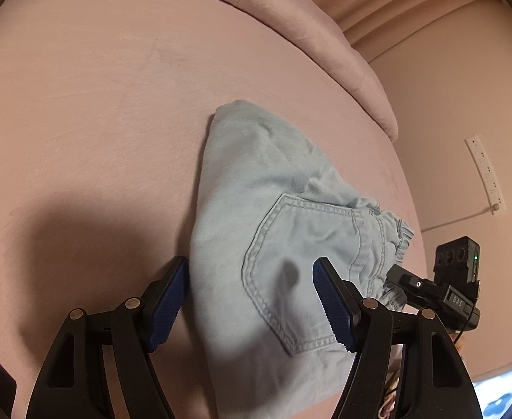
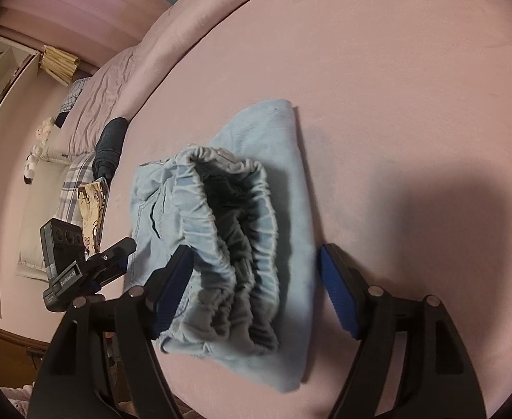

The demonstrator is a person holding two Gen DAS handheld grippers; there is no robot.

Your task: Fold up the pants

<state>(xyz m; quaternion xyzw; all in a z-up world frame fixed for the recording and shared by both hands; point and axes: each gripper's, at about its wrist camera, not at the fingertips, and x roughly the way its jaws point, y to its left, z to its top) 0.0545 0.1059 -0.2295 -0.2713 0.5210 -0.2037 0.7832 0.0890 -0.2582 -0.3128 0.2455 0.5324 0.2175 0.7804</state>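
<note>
Both the left hand-held gripper (image 1: 250,300) and right hand-held gripper (image 2: 256,288) stand released over the soft, light pants (image 1: 256,181); the bunched waistband (image 2: 228,209) between the right's fingers looks the best hold.

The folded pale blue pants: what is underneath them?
The pants lie on a pink bed sheet. Whatever lies directly beneath the bundle is covered.

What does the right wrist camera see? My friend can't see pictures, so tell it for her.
A pair of light blue pants, folded into a small bundle, lies on a pink bed with its stretchy waistband facing the camera. The right gripper hangs open just over the bundle, not pinching it. The left gripper shows at the left edge.
</note>
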